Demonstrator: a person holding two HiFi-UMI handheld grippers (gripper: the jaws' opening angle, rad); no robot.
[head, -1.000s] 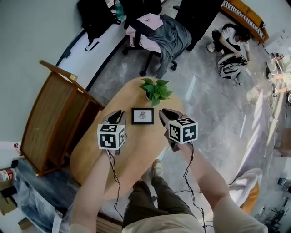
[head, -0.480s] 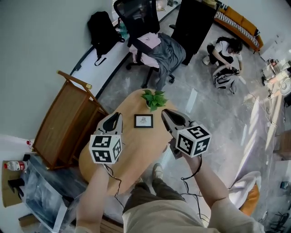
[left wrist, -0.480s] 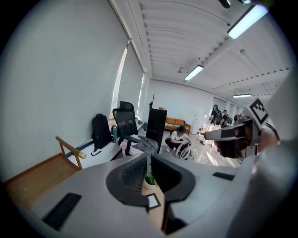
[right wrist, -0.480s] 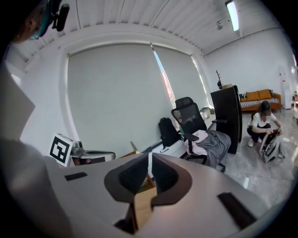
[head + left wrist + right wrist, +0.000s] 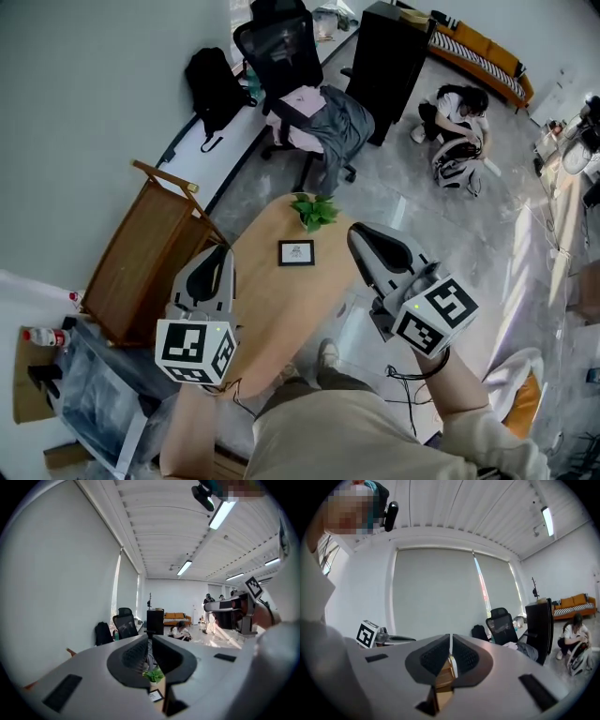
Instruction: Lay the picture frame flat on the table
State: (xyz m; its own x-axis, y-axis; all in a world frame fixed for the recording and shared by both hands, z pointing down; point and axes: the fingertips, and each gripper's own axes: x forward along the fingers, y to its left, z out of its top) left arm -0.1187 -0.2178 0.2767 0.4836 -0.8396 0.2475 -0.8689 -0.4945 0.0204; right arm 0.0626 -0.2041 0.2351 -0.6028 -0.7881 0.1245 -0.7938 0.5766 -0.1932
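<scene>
The small black picture frame (image 5: 296, 252) lies flat on the round wooden table (image 5: 272, 314), just in front of a green potted plant (image 5: 315, 212). Both grippers are held high above the table, well back from the frame. My left gripper (image 5: 212, 267) hangs over the table's left edge; its jaws are closing to a thin slit with nothing between them. In the left gripper view (image 5: 150, 639), the frame (image 5: 155, 695) and plant (image 5: 153, 674) show far below. My right gripper (image 5: 371, 240) is over the table's right edge, shut and empty (image 5: 451, 637).
A wooden cabinet (image 5: 141, 253) stands left of the table. Beyond are an office chair (image 5: 291, 56) draped with clothes, a black backpack (image 5: 214, 89), a black cabinet (image 5: 380, 66), a person sitting on the floor (image 5: 455, 117) and an orange sofa (image 5: 473, 47).
Both grippers have drawn back and up from the frame toward me and spread apart. The left jaws have narrowed. The frame stays flat on the table.
</scene>
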